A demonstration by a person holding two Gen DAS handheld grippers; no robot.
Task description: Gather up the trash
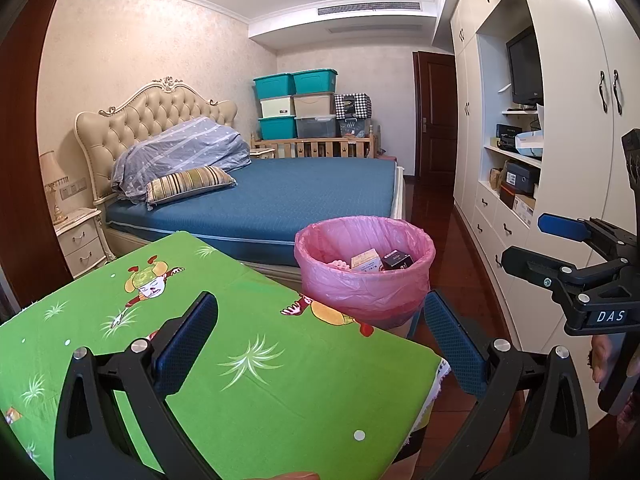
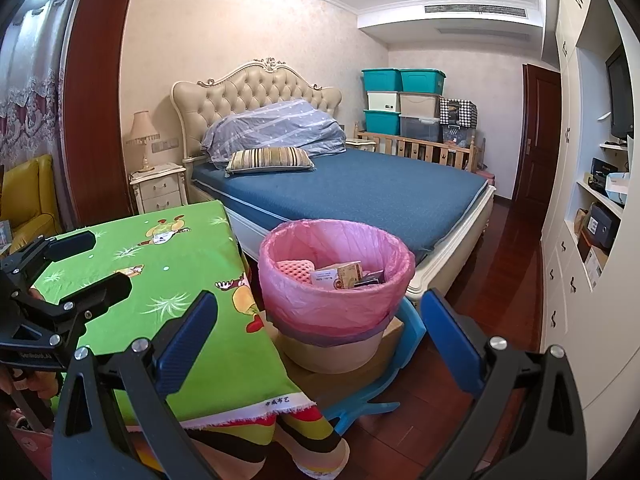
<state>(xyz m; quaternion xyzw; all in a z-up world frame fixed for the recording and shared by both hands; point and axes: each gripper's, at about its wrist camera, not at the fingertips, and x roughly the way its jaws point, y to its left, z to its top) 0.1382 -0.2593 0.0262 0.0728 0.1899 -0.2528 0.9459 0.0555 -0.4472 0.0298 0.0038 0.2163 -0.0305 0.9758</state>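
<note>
A: What can't you make out from where you sit?

B: The bottom of the bin (image 2: 334, 300). Its pink liner (image 1: 362, 280) hides the lower wall in my left view, and the table's corner cuts off its base. In the right view I see it stands on a cardboard box (image 2: 390, 336) on a blue plastic stool (image 2: 408, 340), just off the table's right edge.

A: And the trash?

B: It lies inside the bin. I count two small boxes in the left view: a tan box (image 1: 365, 261) and a black box (image 1: 396, 260). The right view adds a pink foam piece (image 2: 294, 269) against the far-left wall. Anything beneath them is hidden.

A: Your grippers?

B: My left gripper (image 1: 320, 340) hangs over the green cloth (image 1: 248, 360) near the table's right corner, fingers spread wide, nothing between them. My right gripper (image 2: 320, 340) is spread the same way, empty, beside the table's right edge facing the bin. Each shows in the other's view only partly, cut off by the frame.

A: Anything on the cloth?

B: Only its printed figures.
</note>
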